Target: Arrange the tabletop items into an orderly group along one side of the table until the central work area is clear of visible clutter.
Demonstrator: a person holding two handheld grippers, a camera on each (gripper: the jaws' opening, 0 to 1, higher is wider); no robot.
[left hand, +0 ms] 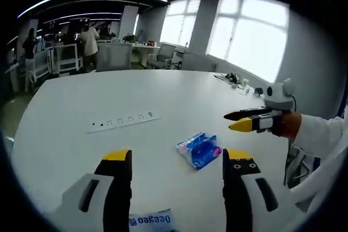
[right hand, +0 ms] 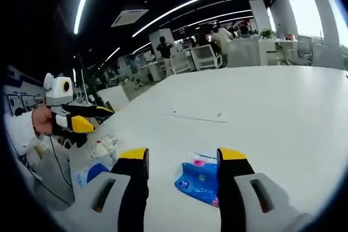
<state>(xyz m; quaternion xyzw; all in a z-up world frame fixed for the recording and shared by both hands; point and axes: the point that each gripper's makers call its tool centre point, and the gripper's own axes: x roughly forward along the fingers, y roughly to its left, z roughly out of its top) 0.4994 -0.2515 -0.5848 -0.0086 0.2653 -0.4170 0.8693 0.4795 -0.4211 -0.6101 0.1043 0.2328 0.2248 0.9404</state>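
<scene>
A blue and pink packet [left hand: 199,149] lies flat on the white table [left hand: 136,88], just ahead of my left gripper [left hand: 177,156], which is open with nothing in it. A white packet with blue lettering [left hand: 152,221] lies under that gripper, between its jaws. My right gripper [left hand: 243,120] comes in from the right, held by a hand in a white sleeve. In the right gripper view the right gripper [right hand: 182,156] stands open over the same blue packet [right hand: 198,184]. The left gripper [right hand: 89,118] hovers at the left, above a blue item [right hand: 95,172] and pale wrappers [right hand: 106,145].
A strip of sockets [left hand: 124,121] is set flush in the table [right hand: 261,96]. Cables and small items [left hand: 235,78] lie at the far edge by the windows. Behind the table are desks, chairs and standing people [left hand: 88,44].
</scene>
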